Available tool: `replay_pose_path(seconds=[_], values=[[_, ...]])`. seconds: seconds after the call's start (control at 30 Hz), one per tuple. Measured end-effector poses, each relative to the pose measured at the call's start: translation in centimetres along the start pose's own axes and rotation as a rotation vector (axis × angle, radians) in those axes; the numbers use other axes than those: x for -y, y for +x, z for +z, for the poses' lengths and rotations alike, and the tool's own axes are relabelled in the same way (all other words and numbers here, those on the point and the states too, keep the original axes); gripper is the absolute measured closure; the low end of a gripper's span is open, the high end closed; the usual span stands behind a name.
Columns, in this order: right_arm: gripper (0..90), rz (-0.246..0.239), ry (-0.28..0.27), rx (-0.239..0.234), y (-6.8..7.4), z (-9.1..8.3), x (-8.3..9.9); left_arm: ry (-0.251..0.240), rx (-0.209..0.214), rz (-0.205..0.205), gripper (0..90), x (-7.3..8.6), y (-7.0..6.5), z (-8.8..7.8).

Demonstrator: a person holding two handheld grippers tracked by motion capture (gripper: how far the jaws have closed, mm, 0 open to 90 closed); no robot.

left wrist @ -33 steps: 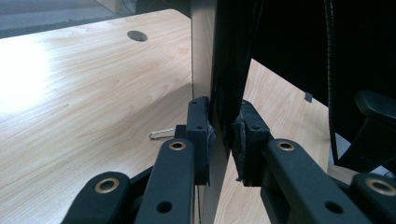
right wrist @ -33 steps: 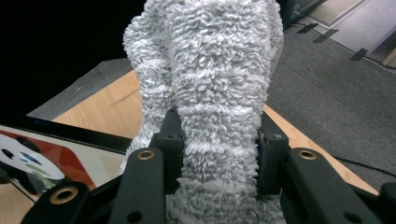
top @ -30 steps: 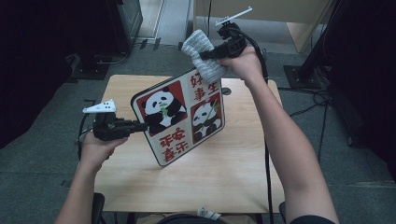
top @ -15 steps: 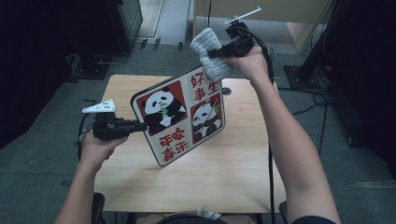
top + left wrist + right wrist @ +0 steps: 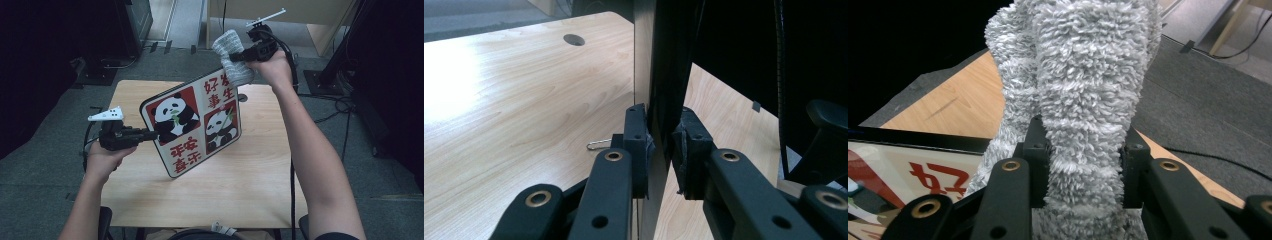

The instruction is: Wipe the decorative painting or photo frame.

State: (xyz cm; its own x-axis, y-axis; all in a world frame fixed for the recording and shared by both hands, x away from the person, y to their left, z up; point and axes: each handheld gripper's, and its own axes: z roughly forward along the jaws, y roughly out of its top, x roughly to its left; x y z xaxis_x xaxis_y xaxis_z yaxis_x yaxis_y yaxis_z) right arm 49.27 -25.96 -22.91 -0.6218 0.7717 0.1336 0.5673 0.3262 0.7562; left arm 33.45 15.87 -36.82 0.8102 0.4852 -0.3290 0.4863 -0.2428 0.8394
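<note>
I take this for a lab or recording room, not a home: my small wooden surface (image 5: 150,95) stands alone on grey carpet (image 5: 60,170), black stands (image 5: 345,55) and dark equipment around it, and loose cables (image 5: 345,107) trail over the floor.

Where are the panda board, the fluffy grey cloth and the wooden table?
panda board (image 5: 192,127), high view, printed face.
grey cloth (image 5: 1083,85), right gripper view, fluffy front.
table (image 5: 509,100), left gripper view, bare wooden top.
</note>
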Motion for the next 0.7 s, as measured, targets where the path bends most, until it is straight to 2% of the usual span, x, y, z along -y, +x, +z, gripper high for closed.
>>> replay_pose_path(seconds=[0.1, 0.47, 0.7], values=[[69.2, 0.019, -0.001, -0.006, -0.3, 0.0, 0.2, 0.001, -0.002, -0.002, 78.6, 0.0, 0.0, 0.0], [70.2, 0.008, 0.012, 0.012, -0.7, -0.1, 0.5, 0.001, 0.0, -0.005, 78.5, 0.0, 0.0, 0.0], [69.9, 0.019, 0.024, 0.023, -1.3, 0.0, 1.4, 0.001, -0.002, -0.008, 78.4, 0.0, 0.0, 0.0]])
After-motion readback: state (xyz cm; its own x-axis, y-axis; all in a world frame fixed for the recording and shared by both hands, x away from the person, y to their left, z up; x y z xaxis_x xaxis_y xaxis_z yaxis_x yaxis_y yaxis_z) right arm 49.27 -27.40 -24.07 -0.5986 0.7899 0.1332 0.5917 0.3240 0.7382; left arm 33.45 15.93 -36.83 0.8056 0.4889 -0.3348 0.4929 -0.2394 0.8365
